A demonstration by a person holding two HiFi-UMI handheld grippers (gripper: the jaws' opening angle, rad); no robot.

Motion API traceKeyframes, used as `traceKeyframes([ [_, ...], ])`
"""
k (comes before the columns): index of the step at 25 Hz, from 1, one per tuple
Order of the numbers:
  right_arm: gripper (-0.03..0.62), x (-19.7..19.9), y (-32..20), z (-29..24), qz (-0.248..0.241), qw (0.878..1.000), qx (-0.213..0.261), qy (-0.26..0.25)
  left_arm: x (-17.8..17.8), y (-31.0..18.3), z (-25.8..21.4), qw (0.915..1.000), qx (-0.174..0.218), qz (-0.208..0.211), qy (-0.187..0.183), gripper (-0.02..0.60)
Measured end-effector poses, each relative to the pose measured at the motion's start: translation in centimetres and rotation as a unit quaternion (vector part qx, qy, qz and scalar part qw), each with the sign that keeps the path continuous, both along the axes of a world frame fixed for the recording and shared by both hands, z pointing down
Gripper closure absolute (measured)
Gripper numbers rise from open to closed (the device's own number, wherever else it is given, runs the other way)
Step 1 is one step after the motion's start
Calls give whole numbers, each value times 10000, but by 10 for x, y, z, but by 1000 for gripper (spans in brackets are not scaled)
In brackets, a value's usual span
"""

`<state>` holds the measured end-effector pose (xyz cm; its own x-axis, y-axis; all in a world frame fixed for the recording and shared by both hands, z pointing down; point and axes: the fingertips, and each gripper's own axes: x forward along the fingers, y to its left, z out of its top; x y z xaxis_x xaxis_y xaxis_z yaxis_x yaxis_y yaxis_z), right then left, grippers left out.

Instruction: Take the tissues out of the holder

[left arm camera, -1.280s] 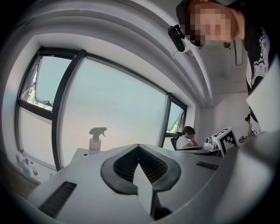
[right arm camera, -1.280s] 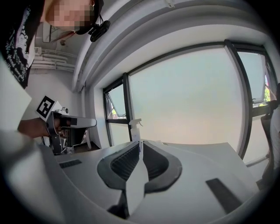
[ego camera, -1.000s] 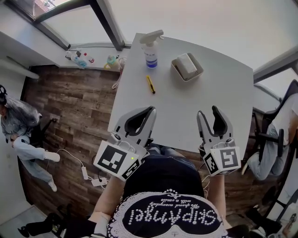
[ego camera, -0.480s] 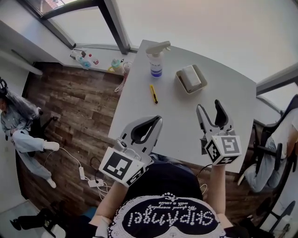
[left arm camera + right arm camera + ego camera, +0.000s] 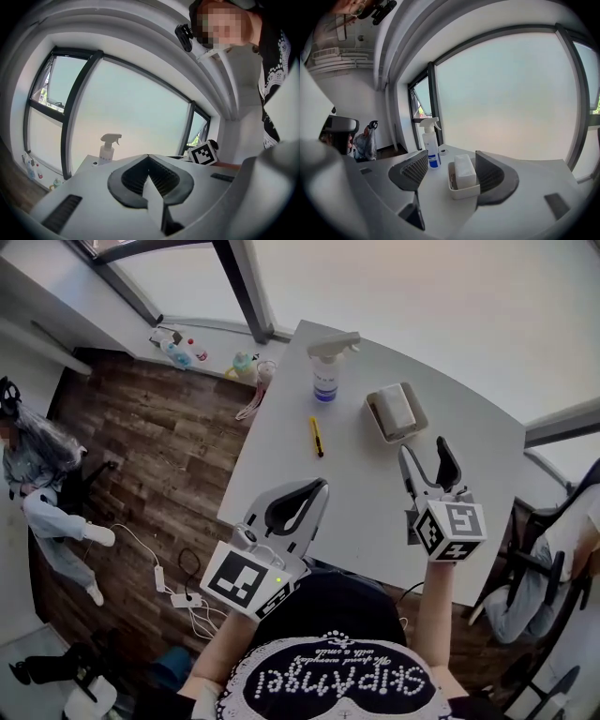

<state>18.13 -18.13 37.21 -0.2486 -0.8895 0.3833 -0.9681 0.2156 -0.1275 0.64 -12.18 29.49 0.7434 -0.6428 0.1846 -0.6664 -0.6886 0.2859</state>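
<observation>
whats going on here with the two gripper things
A person holds a gripper in each hand over a white table. The right gripper has just been opening its jaws, holds nothing, and points at the tissue holder from short of it. The tissues sit in the holder. The left gripper is shut and empty by the table's near edge.

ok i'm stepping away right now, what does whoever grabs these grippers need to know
Left tongs: shut, empty, held over the near edge of the table.
Right tongs: open, the jaws have just been opening, nothing gripped; they point at the holder, short of it.
Things: the tissues stand in the white holder on the table's far right part, with a spray bottle to its left.
Done: nothing taken out yet.
Left: bring the right tongs onto the tissues, close, lift them out; the left tongs could probably steady the holder.
</observation>
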Motion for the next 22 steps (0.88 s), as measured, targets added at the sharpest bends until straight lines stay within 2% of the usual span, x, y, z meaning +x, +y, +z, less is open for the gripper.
traceKeyframes([
  [22,275,10,-56,69,-231,9963,-808,168,7,-20,10,9996,-276,-109,-19,580],
])
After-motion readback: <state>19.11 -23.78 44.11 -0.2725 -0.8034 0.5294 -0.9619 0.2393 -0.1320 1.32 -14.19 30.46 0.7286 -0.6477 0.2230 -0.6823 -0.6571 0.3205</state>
